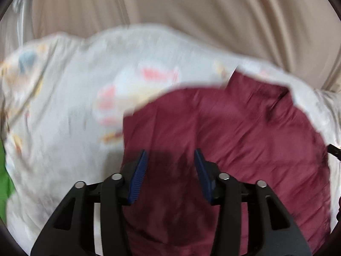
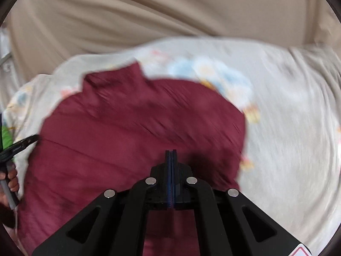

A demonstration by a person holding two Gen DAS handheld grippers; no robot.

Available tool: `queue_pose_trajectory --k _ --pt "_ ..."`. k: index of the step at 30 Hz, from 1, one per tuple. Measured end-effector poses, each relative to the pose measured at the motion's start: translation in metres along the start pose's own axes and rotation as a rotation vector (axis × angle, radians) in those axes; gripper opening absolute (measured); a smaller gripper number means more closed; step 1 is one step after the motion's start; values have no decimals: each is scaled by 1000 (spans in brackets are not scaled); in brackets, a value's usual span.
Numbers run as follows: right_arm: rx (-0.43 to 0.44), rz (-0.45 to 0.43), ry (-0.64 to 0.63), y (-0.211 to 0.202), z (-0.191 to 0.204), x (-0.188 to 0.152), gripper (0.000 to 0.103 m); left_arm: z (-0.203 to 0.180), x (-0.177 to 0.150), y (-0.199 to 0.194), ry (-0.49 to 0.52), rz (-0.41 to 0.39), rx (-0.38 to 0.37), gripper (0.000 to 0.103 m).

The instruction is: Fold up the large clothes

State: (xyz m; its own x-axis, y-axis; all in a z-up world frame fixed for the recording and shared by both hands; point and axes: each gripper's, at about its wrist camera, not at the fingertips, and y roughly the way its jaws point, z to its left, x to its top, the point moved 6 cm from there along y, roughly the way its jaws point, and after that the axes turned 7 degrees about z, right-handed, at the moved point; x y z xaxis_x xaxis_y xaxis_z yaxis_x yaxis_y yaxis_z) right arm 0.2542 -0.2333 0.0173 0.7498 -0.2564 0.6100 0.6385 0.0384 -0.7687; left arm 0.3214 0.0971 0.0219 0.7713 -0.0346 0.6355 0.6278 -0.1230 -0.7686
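Observation:
A maroon garment [image 1: 223,138] [image 2: 127,132] lies spread flat on a white sheet with a coloured print [image 1: 64,106] [image 2: 287,117]. My left gripper [image 1: 171,151] hovers over the garment's left part. Its blue pads stand apart with only the cloth lying beneath them. My right gripper [image 2: 171,151] is over the garment's right part, its pads pressed together with nothing seen between them. In the right wrist view the left gripper's black tip [image 2: 23,141] and the hand holding it [image 2: 12,179] show at the far left edge. Both views are blurred.
Beige draped fabric [image 1: 191,4] [image 2: 149,10] fills the space beyond the sheet. A green patch [image 1: 4,181] [image 2: 6,136] shows at the left edge. A small dark part [image 1: 334,151] pokes in at the right edge of the left wrist view.

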Motion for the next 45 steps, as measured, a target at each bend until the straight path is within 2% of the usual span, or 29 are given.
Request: queue_pose_trajectory --k 1,4,8,10,12,14,15,17,18,19,21,23,24,26,27,29,31,33,35,37,38,39,40,41,45 --pt "31 -3 -11 1 12 12 1 -6 12 -5 15 -22 -4 55" --pt "125 12 -50 23 54 54 1 -25 41 2 48 -39 -4 57" --pt "220 85 -85 80 108 85 1 -36 57 49 42 26 14 57" --pt "200 116 -114 106 129 91 3 -35 58 75 37 60 44 56" --pt "144 119 -143 129 141 97 16 -29 55 98 17 91 60 56" --pt "108 95 -153 141 147 104 52 -23 50 110 7 113 64 57" --pt "97 81 -157 145 148 107 54 -20 46 115 1 118 60 58" --pt "92 103 -172 160 151 110 51 -17 42 119 -4 115 55 58" --pt "89 121 -181 167 152 111 28 -17 40 121 -5 114 54 58" --pt "89 136 -199 171 153 112 15 -17 39 121 -6 112 55 58" --pt "109 95 -209 163 152 120 6 -17 37 122 0 108 65 58" --pt "159 39 -173 150 141 125 3 -18 35 123 11 99 75 59" --pt "159 48 -156 155 137 125 3 -20 34 124 16 95 85 59" --pt "116 137 -170 186 133 115 3 -22 35 127 20 97 95 60" --pt "120 131 -168 188 132 115 3 -22 35 128 22 100 104 60" --pt "137 100 -134 170 127 121 4 -22 36 127 30 101 110 61" --pt "148 28 -109 143 116 127 4 -19 37 120 32 92 119 59" --pt "119 -30 -68 106 81 128 4 -20 41 101 43 45 114 58" --pt "100 -32 -29 88 44 120 5 -33 47 76 63 -6 61 59" --pt "53 -19 -11 82 17 108 9 -63 60 51 113 -56 -21 60" --pt "36 0 7 82 1 101 15 -84 65 42 148 -69 -70 61" --pt "41 16 21 83 -8 95 15 -103 70 40 179 -71 -111 69" --pt "55 32 36 85 -17 88 15 -126 74 40 215 -67 -154 80" --pt "63 36 41 84 -22 84 15 -151 78 46 250 -55 -187 85" --pt "86 52 35 94 -24 74 15 -209 83 94 287 64 -243 86"
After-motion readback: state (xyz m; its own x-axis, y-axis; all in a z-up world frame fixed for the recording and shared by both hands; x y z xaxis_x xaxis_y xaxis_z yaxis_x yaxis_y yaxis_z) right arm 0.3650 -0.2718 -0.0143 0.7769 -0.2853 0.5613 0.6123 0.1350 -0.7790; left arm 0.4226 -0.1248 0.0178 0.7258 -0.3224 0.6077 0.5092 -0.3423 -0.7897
